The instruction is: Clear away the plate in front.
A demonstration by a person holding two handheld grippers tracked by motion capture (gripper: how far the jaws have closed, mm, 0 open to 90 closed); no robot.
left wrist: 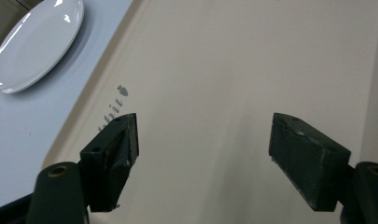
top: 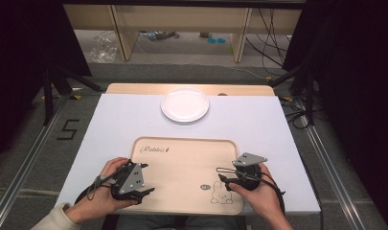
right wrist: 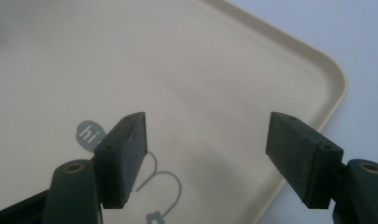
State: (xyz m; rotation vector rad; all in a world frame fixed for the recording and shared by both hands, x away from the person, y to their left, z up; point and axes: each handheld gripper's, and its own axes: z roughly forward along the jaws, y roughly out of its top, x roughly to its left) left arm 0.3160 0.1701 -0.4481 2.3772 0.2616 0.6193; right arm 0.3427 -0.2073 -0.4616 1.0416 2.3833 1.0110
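A beige tray [top: 182,167] lies in the lower middle of the high view, on a pale blue-white table cover [top: 115,120]. Its flat surface holds nothing but printed marks: a script word near its upper left corner and a small rabbit drawing [top: 220,194] near its lower right.

The left gripper [top: 142,188] sits at the lower left of the frame, held in the person's left hand [top: 103,191], over the tray's left edge. In the left gripper view its jaws stand wide apart with nothing between them, only bare tray below and the printed script [left wrist: 113,109] just past the left jaw.

The right gripper [top: 225,176] is at the lower right of the frame, in the right hand [top: 258,194], just above the rabbit drawing. Its jaws too are spread wide and hold nothing; in the right gripper view the tray's rounded corner [right wrist: 333,79] curves past the right jaw.

A white plate [top: 185,105] rests on the table beyond the tray's far edge, in the upper middle of the frame, well apart from both grippers. It is empty. The left gripper view catches it at the upper left [left wrist: 37,42].
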